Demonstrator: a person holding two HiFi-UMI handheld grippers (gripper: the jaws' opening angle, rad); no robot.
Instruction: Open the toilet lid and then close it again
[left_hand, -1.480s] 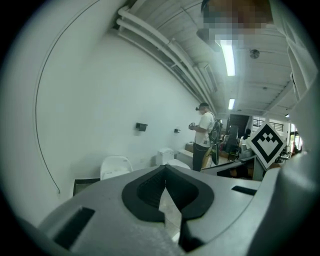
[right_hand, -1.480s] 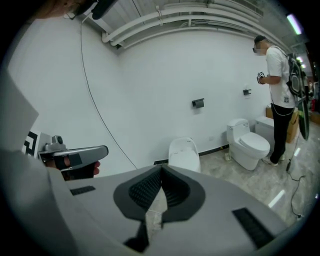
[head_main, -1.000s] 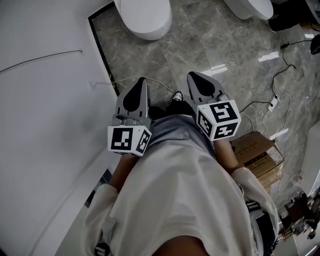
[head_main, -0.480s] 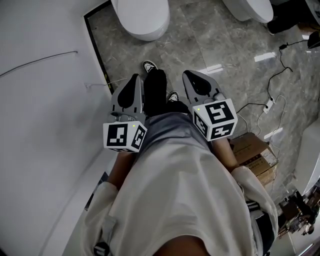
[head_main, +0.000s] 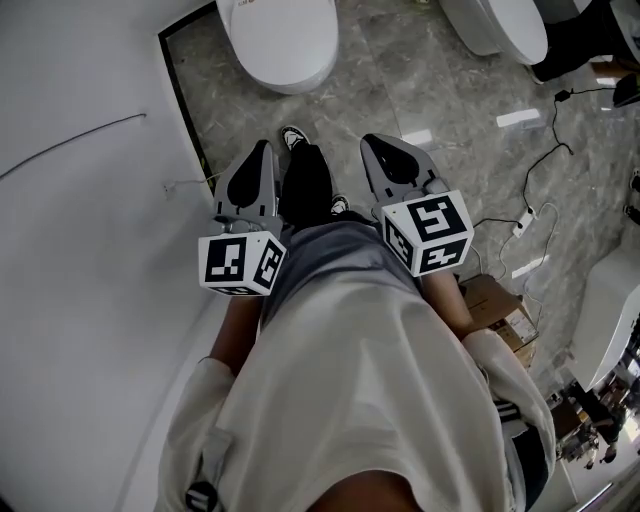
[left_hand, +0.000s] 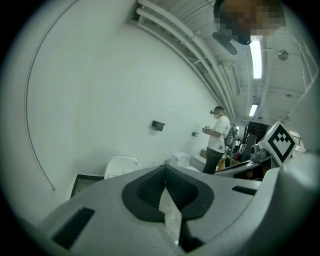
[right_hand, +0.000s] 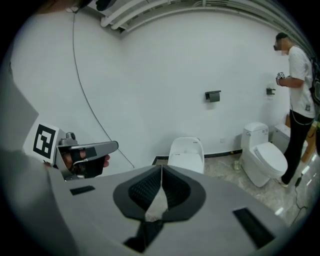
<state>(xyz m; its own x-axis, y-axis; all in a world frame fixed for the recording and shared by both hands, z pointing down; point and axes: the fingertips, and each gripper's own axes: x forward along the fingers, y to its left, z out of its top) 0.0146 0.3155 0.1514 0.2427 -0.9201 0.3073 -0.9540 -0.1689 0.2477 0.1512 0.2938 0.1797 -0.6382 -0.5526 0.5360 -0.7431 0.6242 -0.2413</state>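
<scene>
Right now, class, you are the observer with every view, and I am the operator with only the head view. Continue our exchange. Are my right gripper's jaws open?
Observer: No. The right gripper is shut, with nothing in it.
Operator: And the left one?
Observer: The left gripper is shut and empty too.
Operator: Is anyone else in the room?
Observer: Yes. A person stands beside the second toilet.

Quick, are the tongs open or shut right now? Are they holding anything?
Left tongs: shut, holding nothing.
Right tongs: shut, holding nothing.
</scene>
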